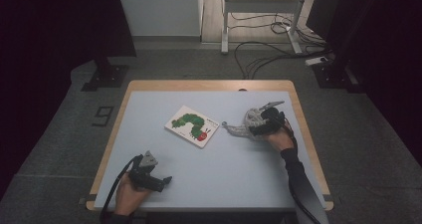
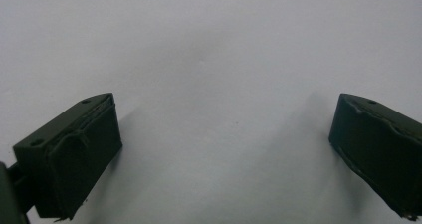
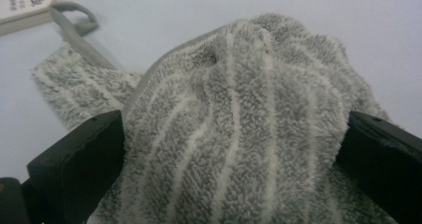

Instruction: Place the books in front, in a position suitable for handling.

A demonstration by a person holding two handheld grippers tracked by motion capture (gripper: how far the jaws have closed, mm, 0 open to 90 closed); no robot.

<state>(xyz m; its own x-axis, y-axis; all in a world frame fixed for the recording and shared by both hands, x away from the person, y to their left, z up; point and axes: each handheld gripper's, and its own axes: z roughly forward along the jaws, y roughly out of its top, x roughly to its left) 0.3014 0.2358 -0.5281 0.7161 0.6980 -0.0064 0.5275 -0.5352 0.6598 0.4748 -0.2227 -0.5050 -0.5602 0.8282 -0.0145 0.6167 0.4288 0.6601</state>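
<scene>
Clearly the grey striped towel (image 1: 247, 123) was bunched between the jaws of the right gripper (image 1: 263, 124) at the right side of the table (image 1: 149, 104), with the jaws pressed against the fabric on both sides as seen in the right gripper view (image 3: 234, 134). A heap of cloth was raised between the pads, while one flat corner with a hanging loop (image 3: 74, 15) was left trailing on the surface toward the picture book (image 1: 192, 125). The towel's long axis was judged to run from the gripper leftward toward the book, the loop end lying just beside the book's right edge but apart from it, as far as could be told. The left gripper (image 1: 158, 180) was held low near the front left of the table, well apart from the towel, its jaws spread wide over bare tabletop (image 2: 214, 84) with nothing between them. The right hand (image 1: 278, 139) was therefore much the nearer. Any spreading or folding was judged to call for the free loop corner being reached from the left, across the book.
</scene>
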